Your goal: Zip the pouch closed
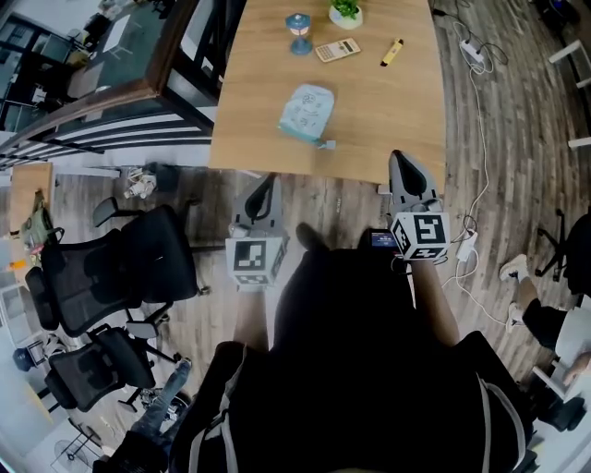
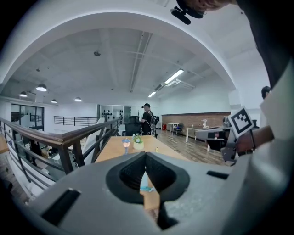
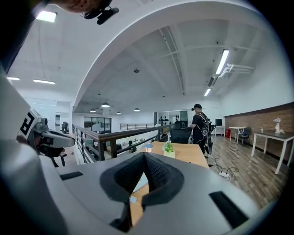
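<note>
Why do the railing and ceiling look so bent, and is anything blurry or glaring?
Head view: the wide lens bows the table edges and floorboards, yet the pouch is sharp. Left gripper view: the railing curves, the near fingers look soft. Right gripper view: the ceiling strip light glares white; corners go black.

- Pouch (image 1: 307,113): pale blue with a faint print, and a teal edge on its near side.
- Table (image 1: 388,111): light honey wood.
- Calculator (image 1: 337,50), far side: cream.
- Marker pen (image 1: 391,53): yellow with a dark tip.
- Plant (image 1: 345,12): green leaves in a white pot.
- Hourglass-shaped ornament (image 1: 298,33): blue.
- Left gripper (image 1: 267,182) and right gripper (image 1: 400,159): grey shells, black inner pads, and cubes with black-and-white square markers.
- Floor (image 1: 517,139): grey-brown planks.
- Office chairs (image 1: 138,263), left: black.
</note>
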